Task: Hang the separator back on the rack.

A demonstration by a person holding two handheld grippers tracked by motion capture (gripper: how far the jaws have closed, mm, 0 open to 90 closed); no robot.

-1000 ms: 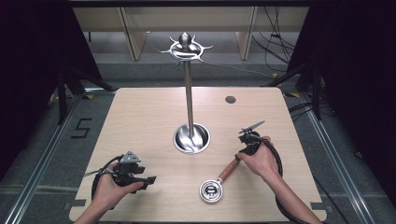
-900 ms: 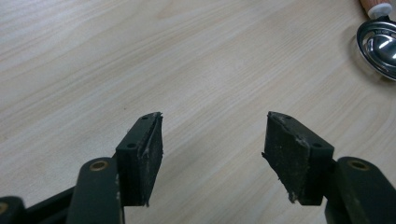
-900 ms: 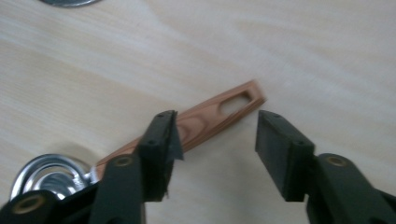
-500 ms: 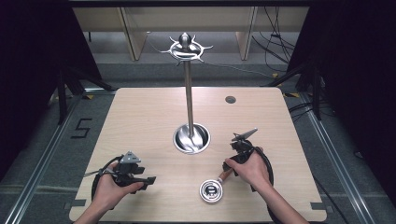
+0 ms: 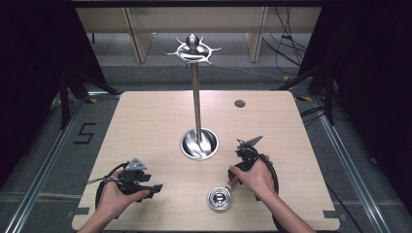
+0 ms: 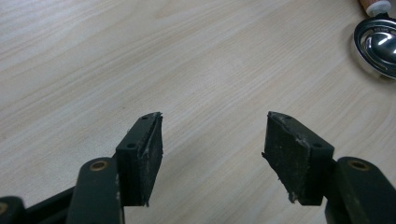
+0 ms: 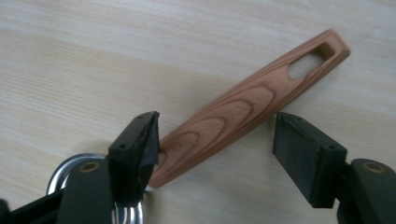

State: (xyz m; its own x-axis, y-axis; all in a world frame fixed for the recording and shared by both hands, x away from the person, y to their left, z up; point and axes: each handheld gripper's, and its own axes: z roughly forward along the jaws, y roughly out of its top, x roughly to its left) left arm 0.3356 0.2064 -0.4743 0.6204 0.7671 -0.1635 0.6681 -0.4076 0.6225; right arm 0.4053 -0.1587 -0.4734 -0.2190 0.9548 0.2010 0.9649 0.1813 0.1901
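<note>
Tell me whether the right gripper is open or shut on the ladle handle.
Open. The right gripper has just been opening; its jaws stand wide around the wooden handle, the right pad clear of it, the ladle lying on the table.

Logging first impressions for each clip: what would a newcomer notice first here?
The tall metal stand with its spiked hook crown, rising from a shiny round base at the table's middle. Next, the ladle with a wooden handle lying near the front edge, its handle between the right gripper's open jaws, which have just been opening. The left gripper rests open at front left, holding nothing.
</note>
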